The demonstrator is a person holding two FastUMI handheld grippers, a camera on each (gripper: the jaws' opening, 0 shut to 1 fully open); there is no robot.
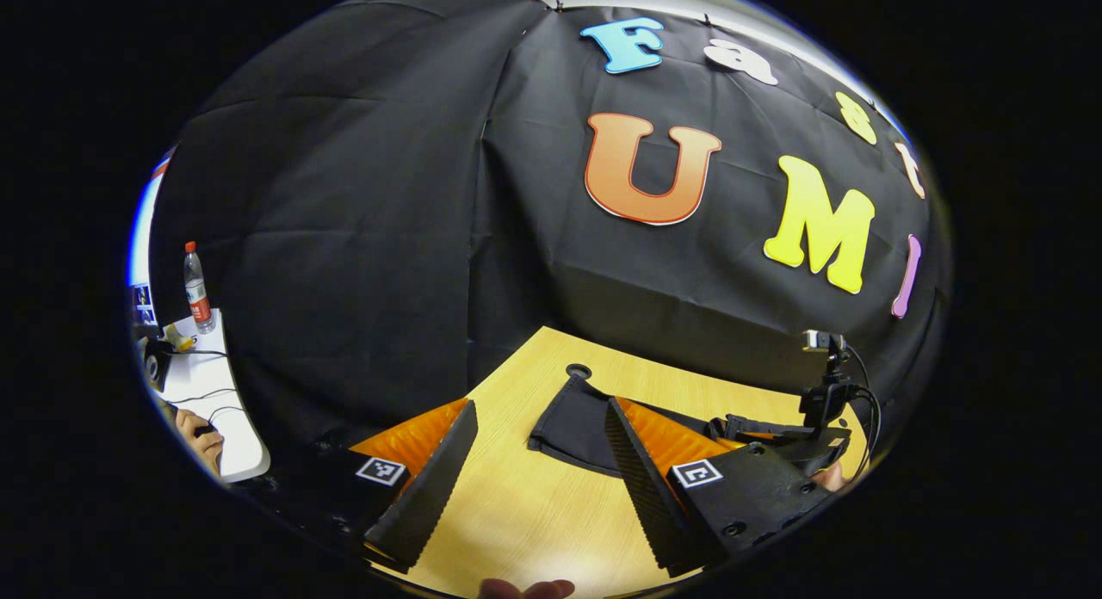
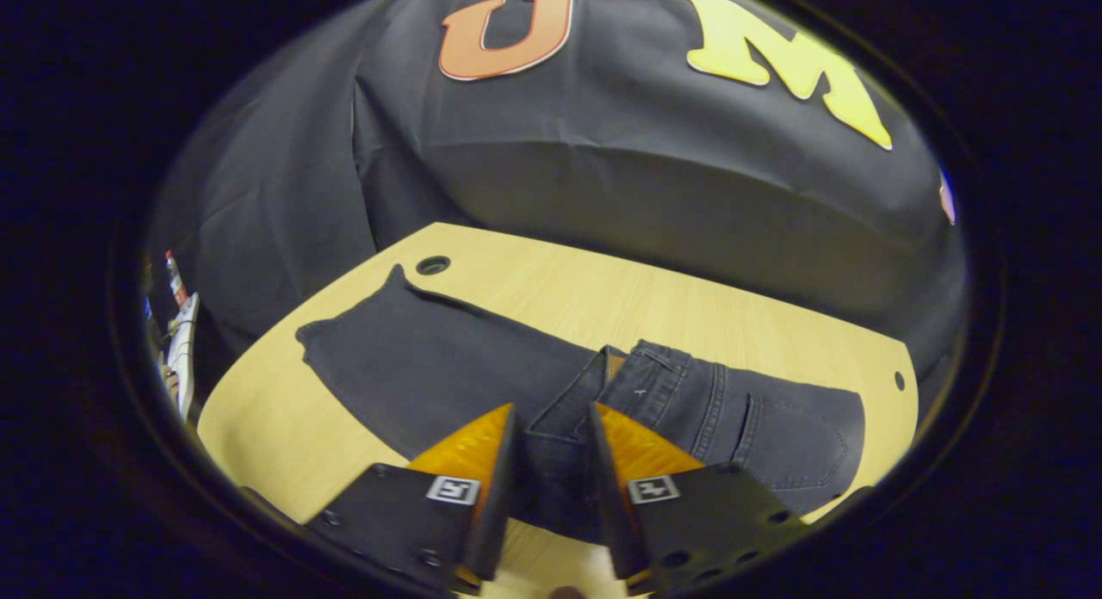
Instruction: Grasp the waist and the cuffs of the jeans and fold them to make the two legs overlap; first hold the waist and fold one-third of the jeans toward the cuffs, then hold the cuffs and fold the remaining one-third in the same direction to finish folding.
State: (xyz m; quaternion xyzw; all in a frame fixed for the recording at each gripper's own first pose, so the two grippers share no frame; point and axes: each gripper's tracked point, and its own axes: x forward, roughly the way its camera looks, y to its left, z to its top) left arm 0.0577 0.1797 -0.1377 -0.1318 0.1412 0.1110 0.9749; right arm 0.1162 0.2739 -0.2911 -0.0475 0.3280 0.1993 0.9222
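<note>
Jeans (image 2: 448,367) lie flat on the tabletop (image 2: 671,298), waist toward 6 o'clock in the right gripper view, where the right gripper (image 2: 551,470) pinches the waistband. Left gripper (image 1: 542,487) hangs spread above bare tabletop, cuffs beyond at 12 o'clock.

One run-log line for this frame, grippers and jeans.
left gripper: open above light wooden table | right gripper: around waist of dark denim jeans, grip unclear | jeans: flat, overlap fold done
</note>
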